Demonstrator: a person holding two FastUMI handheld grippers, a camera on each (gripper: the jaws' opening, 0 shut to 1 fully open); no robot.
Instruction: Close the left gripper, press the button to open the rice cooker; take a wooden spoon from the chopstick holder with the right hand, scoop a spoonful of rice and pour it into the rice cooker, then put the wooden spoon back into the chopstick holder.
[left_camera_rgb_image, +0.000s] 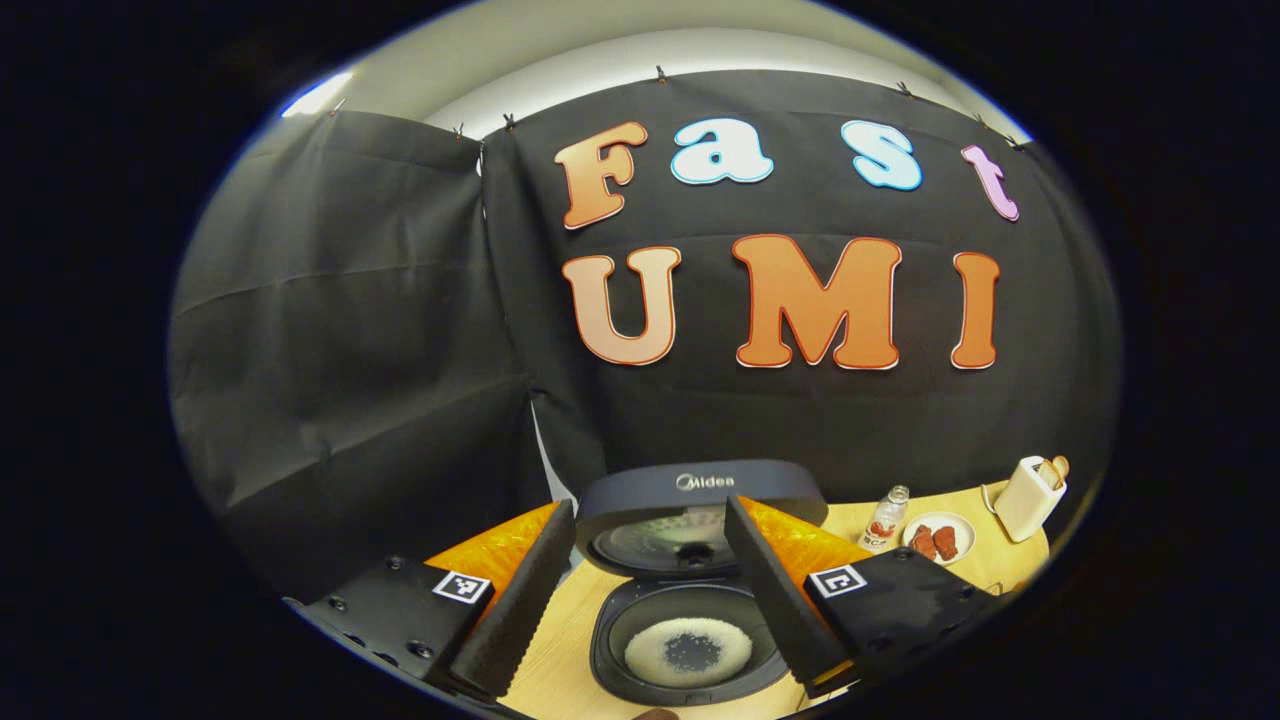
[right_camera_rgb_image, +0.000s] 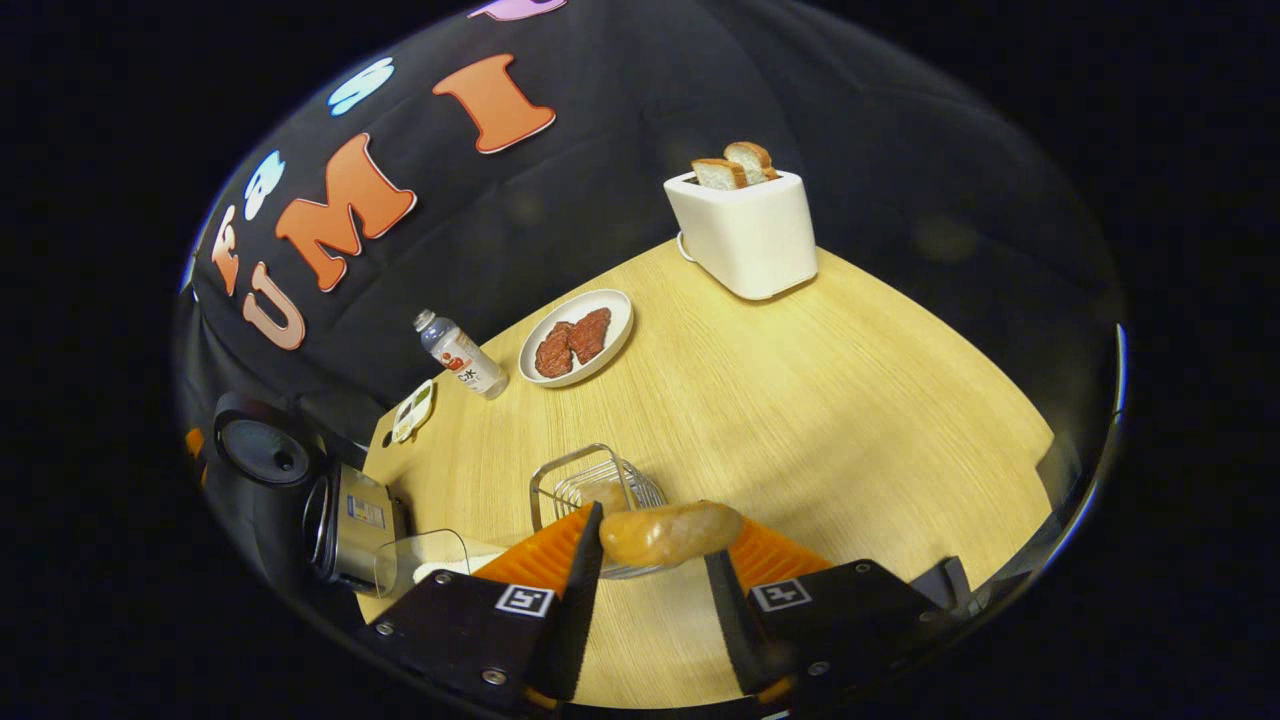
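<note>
The right gripper (right_camera_rgb_image: 650, 600) stands apart, the wooden spoon (right_camera_rgb_image: 668, 533) lying between its fingertips above the wire chopstick holder (right_camera_rgb_image: 596, 485) just ahead. The left gripper (left_camera_rgb_image: 650, 590) is spread wide; between its fingers sits the open rice cooker (left_camera_rgb_image: 690, 600) on the tabletop (left_camera_rgb_image: 560, 650), rice ringing the pot.

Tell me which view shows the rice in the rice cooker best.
The left gripper view: it looks straight down into the open rice cooker, where the rice lies as a ring in the pot. The right gripper view shows the cooker from the side at the picture's edge, its raised lid facing the camera, its contents hidden.
</note>
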